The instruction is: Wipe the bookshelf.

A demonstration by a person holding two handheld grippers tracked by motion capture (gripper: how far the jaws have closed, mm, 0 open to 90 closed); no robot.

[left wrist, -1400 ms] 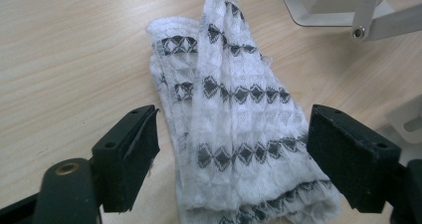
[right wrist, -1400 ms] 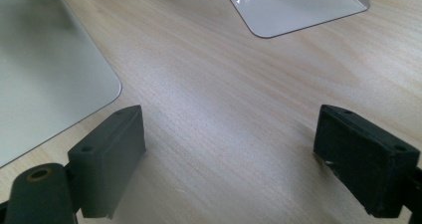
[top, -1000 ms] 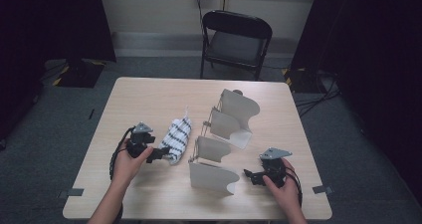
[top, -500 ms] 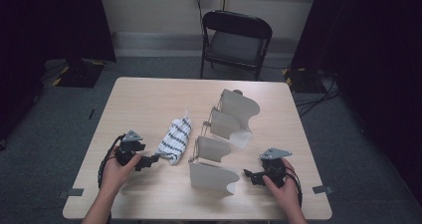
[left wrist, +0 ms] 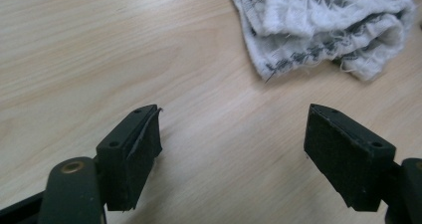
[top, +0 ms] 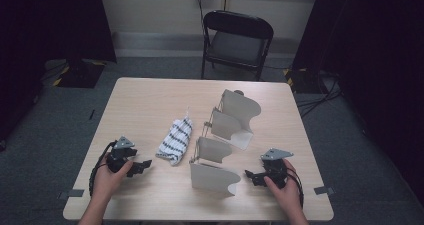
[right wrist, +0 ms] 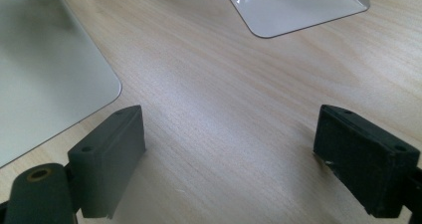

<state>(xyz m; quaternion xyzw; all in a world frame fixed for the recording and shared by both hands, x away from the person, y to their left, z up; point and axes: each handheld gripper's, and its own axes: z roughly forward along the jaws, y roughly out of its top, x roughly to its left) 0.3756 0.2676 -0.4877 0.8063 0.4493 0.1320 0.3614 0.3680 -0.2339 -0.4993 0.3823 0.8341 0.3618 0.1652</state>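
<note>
Right now your left gripper [top: 141,165] sits low over the table [top: 150,100] with its jaws spread apart and nothing between them; the pads [left wrist: 144,144] frame only bare wood. The striped cloth [left wrist: 323,25], folded into a soft bundle, lies just ahead of those jaws and off toward the right one, near but not touching. Your right gripper [top: 251,175] is likewise wide apart and empty, resting on the table with the nearest white divider panel [top: 212,177] just beside its left jaw and another panel [right wrist: 293,7] farther ahead.

If you go for the cloth from here, the risk is a shallow bite: closing on the loose frayed edge alone would likely let the bundle unfold or slip out as you lift. Pushing in too flat could also shove it toward the dividers [top: 227,130] rather than catch it. Mind your right hand, too; a nudge could tip that near panel.
</note>
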